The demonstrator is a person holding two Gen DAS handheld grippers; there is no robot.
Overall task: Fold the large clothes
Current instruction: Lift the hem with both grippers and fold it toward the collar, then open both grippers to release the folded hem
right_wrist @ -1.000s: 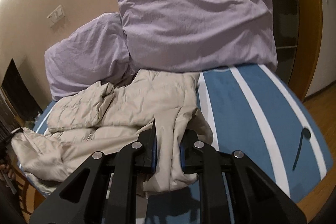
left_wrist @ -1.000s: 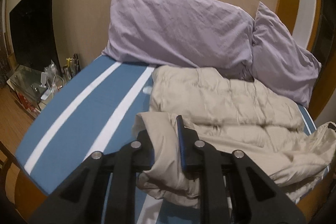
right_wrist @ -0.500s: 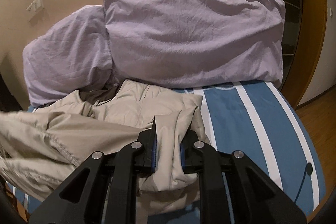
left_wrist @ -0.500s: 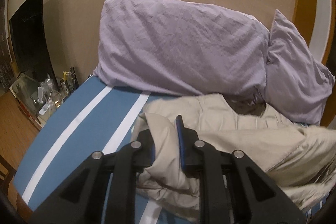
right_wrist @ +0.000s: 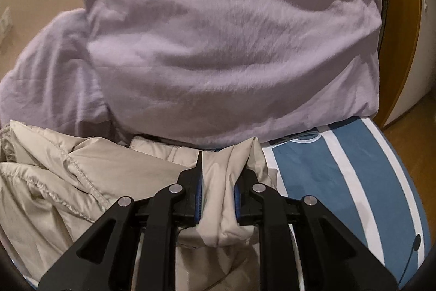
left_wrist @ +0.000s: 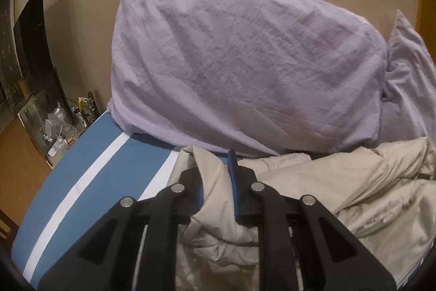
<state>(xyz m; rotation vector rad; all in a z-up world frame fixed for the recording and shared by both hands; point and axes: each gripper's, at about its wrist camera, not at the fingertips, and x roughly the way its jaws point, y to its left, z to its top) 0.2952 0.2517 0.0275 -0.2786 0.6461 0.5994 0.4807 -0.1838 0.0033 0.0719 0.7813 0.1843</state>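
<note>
Clamping a bunched edge of the beige jacket (left_wrist: 354, 198) each, the left gripper (left_wrist: 216, 176) and right gripper (right_wrist: 218, 176) hold it over the near part of the blue striped bed (left_wrist: 114, 168), by the far pillows (right_wrist: 231, 51). The jacket looks crumpled, so this fold seems unfinished, with laying flat and smoothing left.
</note>
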